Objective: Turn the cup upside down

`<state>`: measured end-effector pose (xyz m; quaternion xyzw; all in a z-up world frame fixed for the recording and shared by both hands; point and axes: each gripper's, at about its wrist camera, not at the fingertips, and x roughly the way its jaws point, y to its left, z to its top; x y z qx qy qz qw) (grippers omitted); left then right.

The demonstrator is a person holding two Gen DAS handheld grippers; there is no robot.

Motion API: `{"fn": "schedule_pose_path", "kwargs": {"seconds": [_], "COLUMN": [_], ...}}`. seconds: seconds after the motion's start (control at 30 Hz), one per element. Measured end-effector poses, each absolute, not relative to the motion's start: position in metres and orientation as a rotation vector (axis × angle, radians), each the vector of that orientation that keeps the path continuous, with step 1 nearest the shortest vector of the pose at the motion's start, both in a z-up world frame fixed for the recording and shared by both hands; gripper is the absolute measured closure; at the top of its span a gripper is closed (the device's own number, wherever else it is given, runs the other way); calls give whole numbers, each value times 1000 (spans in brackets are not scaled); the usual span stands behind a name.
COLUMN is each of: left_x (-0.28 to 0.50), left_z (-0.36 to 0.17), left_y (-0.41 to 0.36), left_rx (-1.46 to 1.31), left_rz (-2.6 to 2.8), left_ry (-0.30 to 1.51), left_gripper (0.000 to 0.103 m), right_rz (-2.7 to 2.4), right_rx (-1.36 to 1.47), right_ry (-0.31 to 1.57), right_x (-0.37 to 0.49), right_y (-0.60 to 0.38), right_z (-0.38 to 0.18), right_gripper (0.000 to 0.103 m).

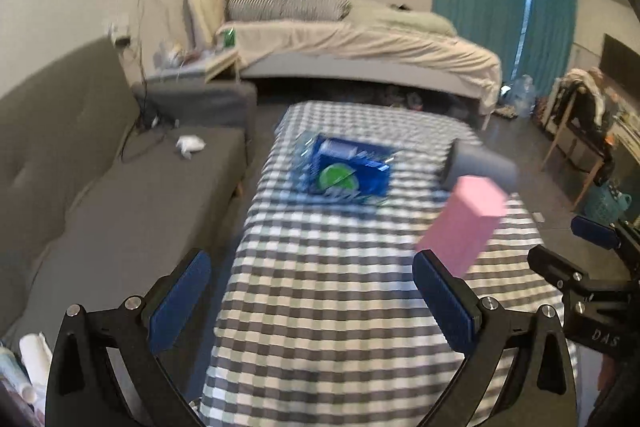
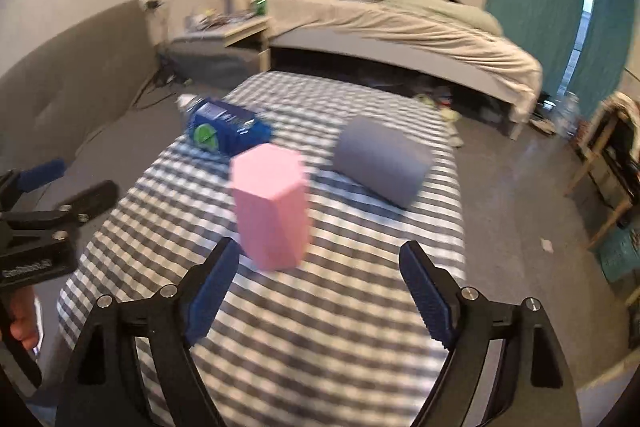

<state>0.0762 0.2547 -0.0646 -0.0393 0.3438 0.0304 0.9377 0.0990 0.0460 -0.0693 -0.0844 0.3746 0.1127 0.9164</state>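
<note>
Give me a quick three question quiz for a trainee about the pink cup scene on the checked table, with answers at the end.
1. True or false: the right gripper is shut on the pink cup.
2. Which thing lies nearest the pink cup's right side in the right wrist view: A) blue packet, B) grey roll, C) a plate?
3. Fill in: the cup stands on a ____ patterned tablecloth.

Key: 1 false, both the right and the left gripper are open and empty. 2 B. 3 checked.
</note>
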Motion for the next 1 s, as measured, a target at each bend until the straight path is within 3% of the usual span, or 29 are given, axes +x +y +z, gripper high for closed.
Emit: {"fn": "schedule_pose_path", "kwargs": {"seconds": [0.27,0.4,1.0], "left_x": [39,23,1], "left_z": [-58,-50,-44], "left_y": [220,211,200], "left_rx": [-23,-26,-10], "left_rz": [-36,-35,-40], "left_ry": [649,591,561], "left_gripper": [0,0,0], "right_rz": [116,80,67], "right_rx": [-61,-46,9], "right_ry": [687,636,622], "right_x": [42,20,-13], "right_y": [4,-8,-32], "right_z": [-50,-47,-46], "right_gripper": [14,0,0]}}
